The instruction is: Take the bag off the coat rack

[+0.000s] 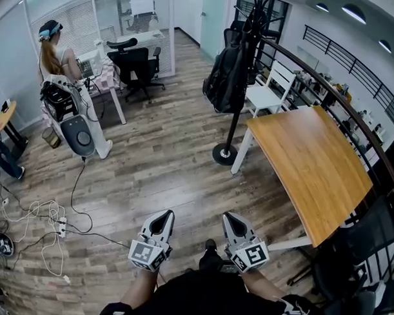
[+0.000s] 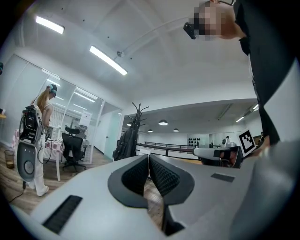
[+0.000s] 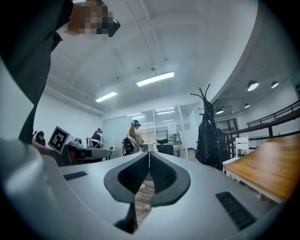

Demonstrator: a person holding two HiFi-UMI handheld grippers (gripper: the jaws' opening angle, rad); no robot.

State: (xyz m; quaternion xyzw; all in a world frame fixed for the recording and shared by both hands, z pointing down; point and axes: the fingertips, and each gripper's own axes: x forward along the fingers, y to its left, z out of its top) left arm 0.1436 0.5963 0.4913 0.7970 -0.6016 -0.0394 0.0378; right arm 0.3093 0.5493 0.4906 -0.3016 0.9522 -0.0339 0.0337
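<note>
A black bag (image 1: 224, 76) hangs on a black coat rack (image 1: 240, 90) that stands on a round base across the wood floor, well ahead of me. The bag (image 2: 124, 145) shows small and far off in the left gripper view, and the same bag (image 3: 207, 143) stands right of centre in the right gripper view. My left gripper (image 1: 164, 218) is held low near my body, shut and empty. Beside it, my right gripper (image 1: 231, 219) is also shut with nothing between its pads. Both point toward the rack from a distance.
A wooden table (image 1: 316, 164) stands to the right, with a white chair (image 1: 270, 91) behind it and a railing (image 1: 328, 87) along the edge. A person (image 1: 55, 55) works at a desk far left, near black office chairs (image 1: 132, 67). Cables (image 1: 46, 226) lie on the floor left.
</note>
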